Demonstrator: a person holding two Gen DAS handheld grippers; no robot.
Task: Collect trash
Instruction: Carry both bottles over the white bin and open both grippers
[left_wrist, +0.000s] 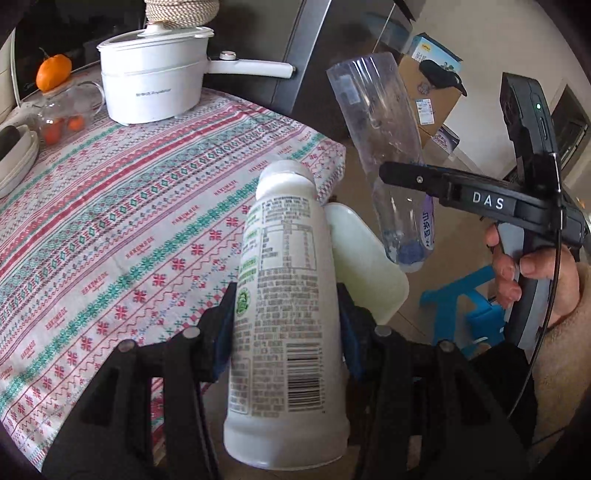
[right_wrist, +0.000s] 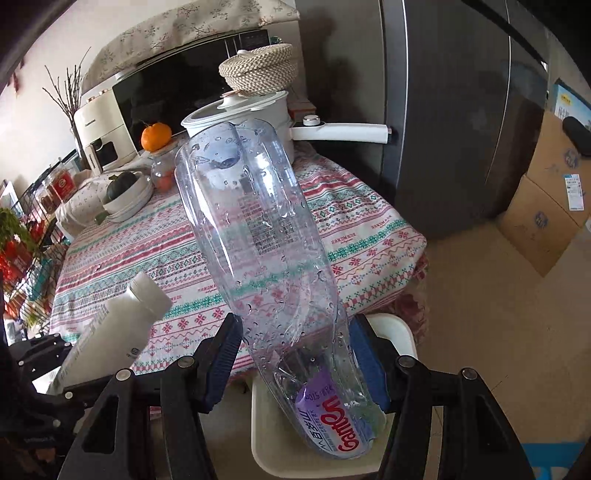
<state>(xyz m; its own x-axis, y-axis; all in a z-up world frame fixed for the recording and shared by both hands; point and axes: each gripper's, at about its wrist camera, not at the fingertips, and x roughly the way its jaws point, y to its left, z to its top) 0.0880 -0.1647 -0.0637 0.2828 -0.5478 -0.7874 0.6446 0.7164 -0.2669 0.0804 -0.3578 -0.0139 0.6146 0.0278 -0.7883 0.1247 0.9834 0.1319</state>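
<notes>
Gripping a white bottle (left_wrist: 284, 321) across its printed label, the left gripper (left_wrist: 286, 325) has its blue pads (left_wrist: 225, 328) pressed on either side of the body; the capped end points away from the camera, above the edge of the patterned tablecloth (left_wrist: 110, 229), and the bottle's base runs toward the bottom of the left wrist view. The label's small print is too fine to read. The right gripper (right_wrist: 295, 354) pinches a clear plastic bottle (right_wrist: 258, 240), which is dented and beaded with droplets inside; its purple-and-white label (right_wrist: 332, 421) sits low between the fingers, and its lower end is blurred by the lens. Both bottles are held in the air beside the table corner, above a pale rectangular container (right_wrist: 399, 332) whose shape is mostly hidden behind them, so whether it is a bin or a stool cannot be told. In the left wrist view a hand (left_wrist: 517, 266) holds the right gripper's handle, cut off at the frame's edge. On the table stand a white lidded pot (left_wrist: 155, 85), an orange (left_wrist: 53, 72) on a glass jar, and stacked bowls (right_wrist: 125, 195) with something dark and unclear inside. A cardboard box (right_wrist: 546, 206) sits on the floor, partly out of frame
</notes>
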